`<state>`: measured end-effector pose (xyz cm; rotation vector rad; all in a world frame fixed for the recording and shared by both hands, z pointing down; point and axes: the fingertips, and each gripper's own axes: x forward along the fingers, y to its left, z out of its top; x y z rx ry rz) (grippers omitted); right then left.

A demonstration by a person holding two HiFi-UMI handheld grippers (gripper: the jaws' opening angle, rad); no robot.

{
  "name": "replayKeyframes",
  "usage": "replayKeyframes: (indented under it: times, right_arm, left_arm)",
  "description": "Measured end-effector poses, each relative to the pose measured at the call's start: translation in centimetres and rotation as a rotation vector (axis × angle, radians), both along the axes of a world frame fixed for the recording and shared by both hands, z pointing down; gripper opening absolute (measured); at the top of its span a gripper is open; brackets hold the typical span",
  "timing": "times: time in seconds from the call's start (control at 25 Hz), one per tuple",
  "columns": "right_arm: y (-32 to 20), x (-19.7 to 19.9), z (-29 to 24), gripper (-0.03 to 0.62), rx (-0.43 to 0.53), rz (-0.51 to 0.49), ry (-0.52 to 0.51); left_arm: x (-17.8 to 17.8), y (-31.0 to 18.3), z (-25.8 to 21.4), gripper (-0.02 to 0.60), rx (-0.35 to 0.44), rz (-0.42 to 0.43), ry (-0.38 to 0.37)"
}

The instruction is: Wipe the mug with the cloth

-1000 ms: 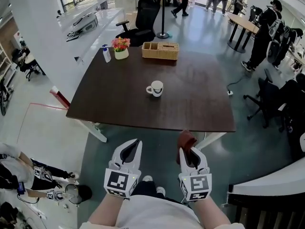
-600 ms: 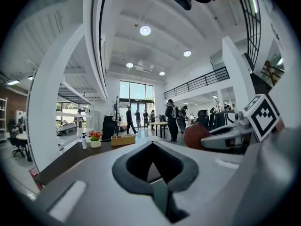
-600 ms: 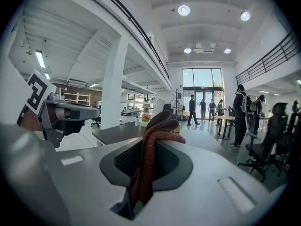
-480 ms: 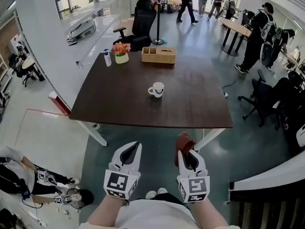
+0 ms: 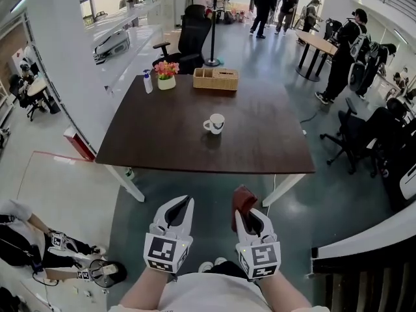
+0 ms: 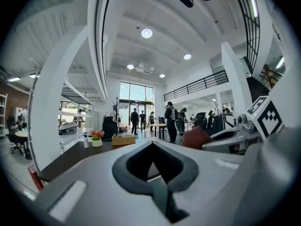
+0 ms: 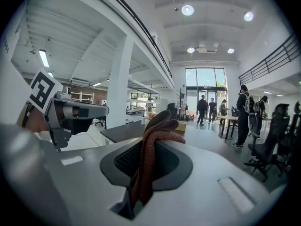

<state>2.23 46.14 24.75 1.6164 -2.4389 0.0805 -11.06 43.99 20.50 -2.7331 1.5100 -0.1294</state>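
Your right gripper (image 5: 251,218) clamps the red cloth (image 5: 242,200), left gripper (image 5: 182,205) closed empty, white mug (image 5: 215,123) waiting at twelve o'clock, so all the wiping's ahead.

The cloth (image 5: 244,197) is rust-red, the mug (image 5: 215,123) white, the table (image 5: 156,145) dark brown, and the left gripper (image 5: 187,200) and right gripper (image 5: 244,212) white, patterned with black-and-white squares.

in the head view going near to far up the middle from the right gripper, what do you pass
right gripper shut on the cloth → mug on the table → wicker basket at the table's far edge → black office chair
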Motion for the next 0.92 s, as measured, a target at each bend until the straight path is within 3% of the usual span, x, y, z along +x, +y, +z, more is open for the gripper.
replayKeyframes:
  times: [0.92]
  right_arm:
    - [1.1,-0.5,-0.3,0.077,0.029,0.025,0.007]
  left_arm:
    - [-0.5,2.3,-0.3,0.0,0.034,0.089,0.025]
